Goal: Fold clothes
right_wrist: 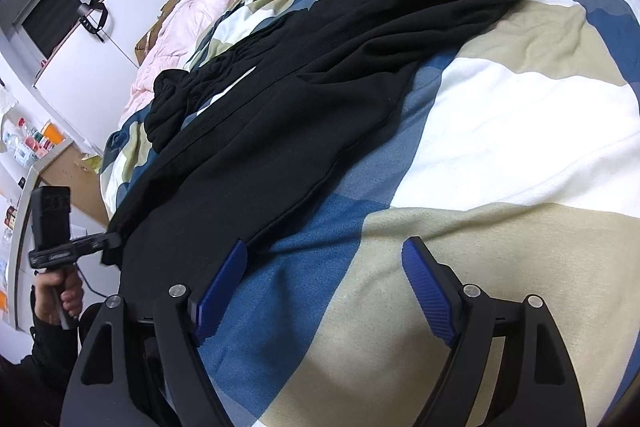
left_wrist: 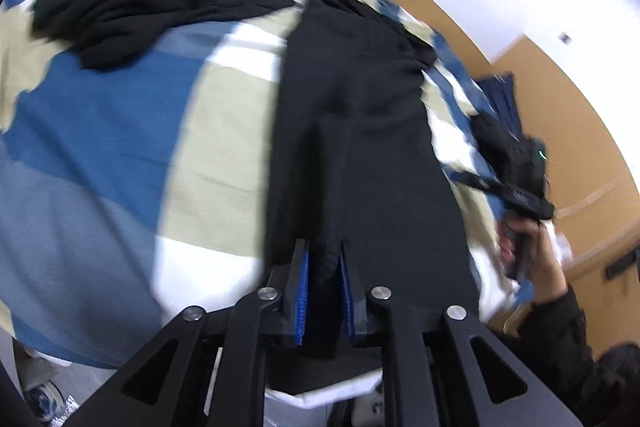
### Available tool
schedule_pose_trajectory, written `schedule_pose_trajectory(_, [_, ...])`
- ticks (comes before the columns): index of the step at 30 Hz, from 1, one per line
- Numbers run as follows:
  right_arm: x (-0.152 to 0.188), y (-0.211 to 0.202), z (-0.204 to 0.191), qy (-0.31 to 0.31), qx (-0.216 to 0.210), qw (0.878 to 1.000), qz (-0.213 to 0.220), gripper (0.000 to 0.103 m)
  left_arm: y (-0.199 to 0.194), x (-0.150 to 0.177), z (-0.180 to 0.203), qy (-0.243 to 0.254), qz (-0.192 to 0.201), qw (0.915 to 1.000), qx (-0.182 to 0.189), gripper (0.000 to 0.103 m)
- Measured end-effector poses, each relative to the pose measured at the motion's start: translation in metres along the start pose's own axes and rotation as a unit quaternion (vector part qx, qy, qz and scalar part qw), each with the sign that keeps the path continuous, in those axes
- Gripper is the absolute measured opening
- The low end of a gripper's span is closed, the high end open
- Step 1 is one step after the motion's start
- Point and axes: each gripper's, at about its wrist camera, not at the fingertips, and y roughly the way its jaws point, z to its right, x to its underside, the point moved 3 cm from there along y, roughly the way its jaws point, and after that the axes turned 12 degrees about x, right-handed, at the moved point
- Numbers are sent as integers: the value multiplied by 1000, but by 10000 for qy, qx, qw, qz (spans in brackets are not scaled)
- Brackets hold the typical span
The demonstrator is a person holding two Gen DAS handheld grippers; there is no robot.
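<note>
A long black garment point(left_wrist: 360, 131) lies stretched along the checked bedspread point(left_wrist: 100, 147). My left gripper point(left_wrist: 323, 247) is shut on its near edge, with black cloth bunched between the blue pads. The garment also shows in the right wrist view point(right_wrist: 320, 79), running from near left to far right with a bunched part at the left. My right gripper point(right_wrist: 324, 247) is open and empty just above the bedspread point(right_wrist: 500, 131), its left fingertip by the garment's near edge. The left gripper also shows in the right wrist view point(right_wrist: 108, 239), shut on the garment's end.
A second crumpled black garment point(left_wrist: 132, 7) lies at the far left of the bed. A pink quilt point(right_wrist: 188, 27) is heaped at the bed's far end. White cupboards point(right_wrist: 120, 11) stand beyond. The wooden floor point(left_wrist: 560, 87) borders the bed.
</note>
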Motion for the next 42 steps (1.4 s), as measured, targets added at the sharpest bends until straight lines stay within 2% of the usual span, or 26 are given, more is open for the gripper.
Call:
schedule_pose_trajectory(2, [2,-3,-8,-55,-63,9999,-58,82,-4,-5,16,308,9,9991,-279,17])
schedule_pose_trajectory(4, [9,-11,-34,-425,-434,9979,-224,82,-26,-18,34,555,652,9948,-555,19])
schedule_pose_trajectory(5, [15,-15,-50,-669,-611,9954,-324,80,-37,-24,43,677,973,9905,-692,30])
schedule_pose_trajectory(6, [24,-19,-65,-893,-733,9921,-481,72,-47,-31,52,799,1259,9855,-808,53])
schedule_pose_trajectory(8, [43,-26,-95,-1311,-1001,9832,-787,54,-37,-45,63,1037,1409,9816,-766,84])
schedule_pose_trajectory(9, [54,-25,-108,-1372,-1190,9793,-895,54,-32,-52,68,1156,1483,9793,-744,84])
schedule_pose_trajectory(11, [68,-12,-115,-1270,-1244,9790,-997,54,-20,-65,77,1373,1623,9747,-694,84])
schedule_pose_trajectory(12, [74,-5,-118,-1240,-1200,9795,-1041,31,-6,-68,72,1341,1637,9754,-613,81])
schedule_pose_trajectory(13, [77,0,-114,-1259,-951,9816,-1073,12,7,-71,66,1312,1652,9760,-548,77])
schedule_pose_trajectory(15, [78,1,-100,-1100,-809,9829,-1234,6,22,-68,56,1214,1584,9778,-645,69])
schedule_pose_trajectory(17, [77,-4,-85,-959,-879,9812,-1423,8,30,-68,49,952,1380,9843,-551,69])
schedule_pose_trajectory(18, [73,-12,-81,-886,-939,9830,-1307,21,29,-69,48,913,1382,9853,-427,69])
schedule_pose_trajectory(19, [67,-19,-77,-788,-1034,9847,-1162,33,25,-71,48,894,1447,9843,-468,69])
schedule_pose_trajectory(20, [58,-26,-75,-600,-1251,9861,-916,55,21,-72,47,872,1511,9834,-505,71])
schedule_pose_trajectory(21, [50,-34,-73,-412,-1466,9861,-669,61,20,-72,46,834,1557,9830,-510,71])
schedule_pose_trajectory(22, [43,-38,-73,-257,-1659,9845,-498,61,21,-71,45,791,1562,9835,-461,71])
schedule_pose_trajectory(25, [47,-13,-89,-156,-1970,9770,-796,61,22,-71,40,616,1545,9854,-351,71])
schedule_pose_trajectory(26, [50,-2,-93,-147,-1842,9787,-898,59,22,-71,40,591,1535,9858,-346,71])
schedule_pose_trajectory(27, [52,10,-96,-138,-1713,9800,-1000,22,21,-70,40,597,1553,9855,-346,71])
schedule_pose_trajectory(28, [54,19,-98,-133,-1598,9811,-1081,2,20,-70,40,612,1574,9850,-354,71])
schedule_pose_trajectory(30, [48,12,-93,-167,-1539,9827,-1015,3,14,-69,40,632,1645,9837,-344,71])
schedule_pose_trajectory(32, [43,-2,-84,-319,-1129,9895,-844,3,7,-68,37,646,1711,9824,-370,71])
schedule_pose_trajectory(34, [39,-4,-74,-149,-904,9931,-735,3,2,-68,31,626,1724,9820,-454,72])
schedule_pose_trajectory(39, [47,7,-59,7,-560,9949,-838,6,0,-68,21,432,1647,9848,-350,72])
schedule_pose_trajectory(40, [46,9,-58,49,-515,9948,-876,11,1,-68,22,469,1618,9851,-351,72])
schedule_pose_trajectory(42, [33,-6,-42,236,-446,9958,-764,45,5,-68,26,551,1534,9862,-280,73])
